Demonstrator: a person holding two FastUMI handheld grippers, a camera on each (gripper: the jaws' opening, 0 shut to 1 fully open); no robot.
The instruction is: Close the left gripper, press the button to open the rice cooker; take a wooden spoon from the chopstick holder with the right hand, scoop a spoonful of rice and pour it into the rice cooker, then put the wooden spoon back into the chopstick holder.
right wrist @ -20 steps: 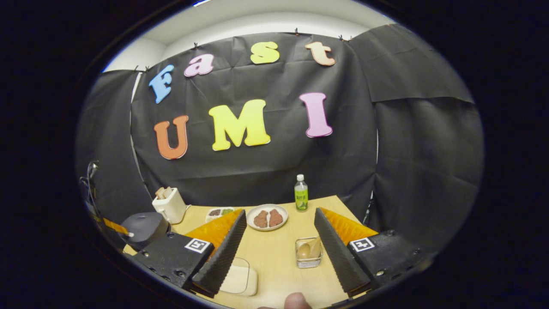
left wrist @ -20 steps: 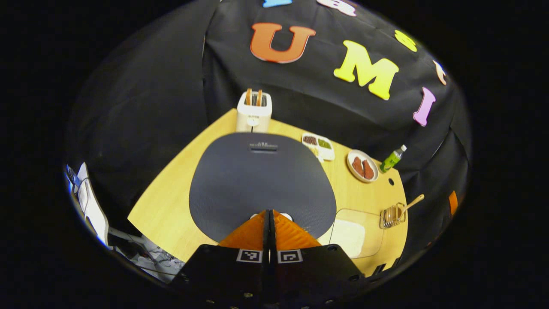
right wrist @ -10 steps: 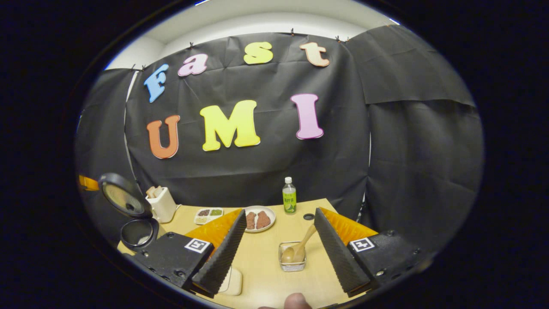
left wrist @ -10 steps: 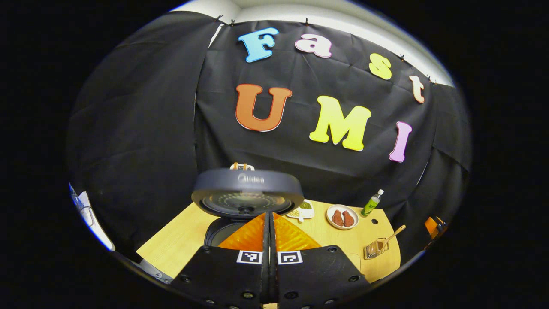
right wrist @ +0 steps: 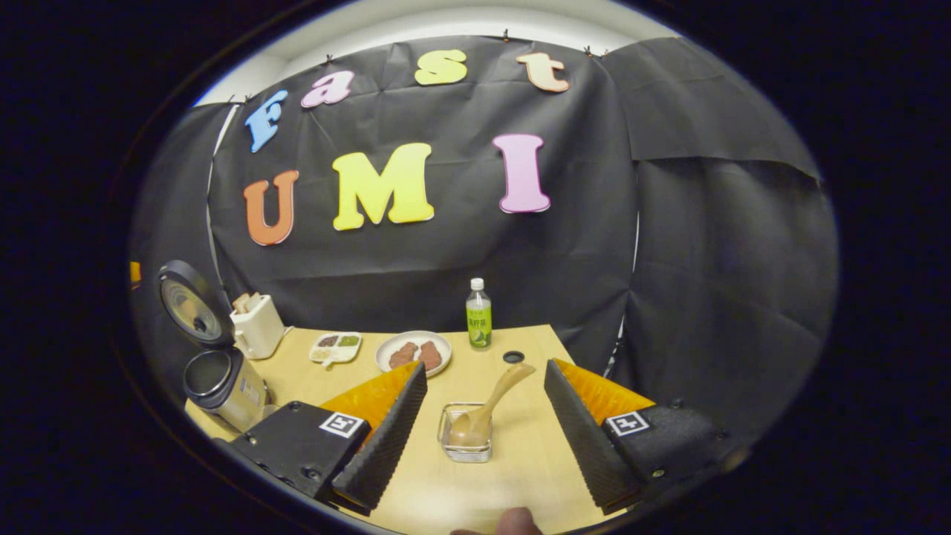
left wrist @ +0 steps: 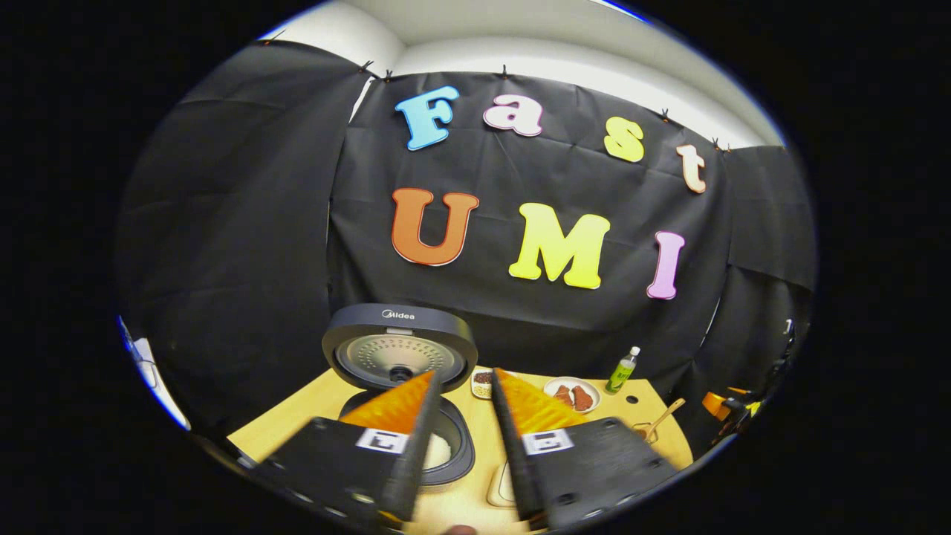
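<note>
Right gripper view has the right tongs (right wrist: 483, 416) apart, facing the wooden spoon (right wrist: 487, 409) in the chopstick holder (right wrist: 466, 441). Rice cooker (right wrist: 215, 371) stands open; left tongs (left wrist: 461, 438) apart. Next, I judge: clamp the spoon's handle.

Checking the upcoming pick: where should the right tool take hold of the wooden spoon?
Probably the bare handle of the wooden spoon, from above and in front: its bowl sits down in the chopstick holder, while the handle slants up and away, free. The right tool is open.
</note>
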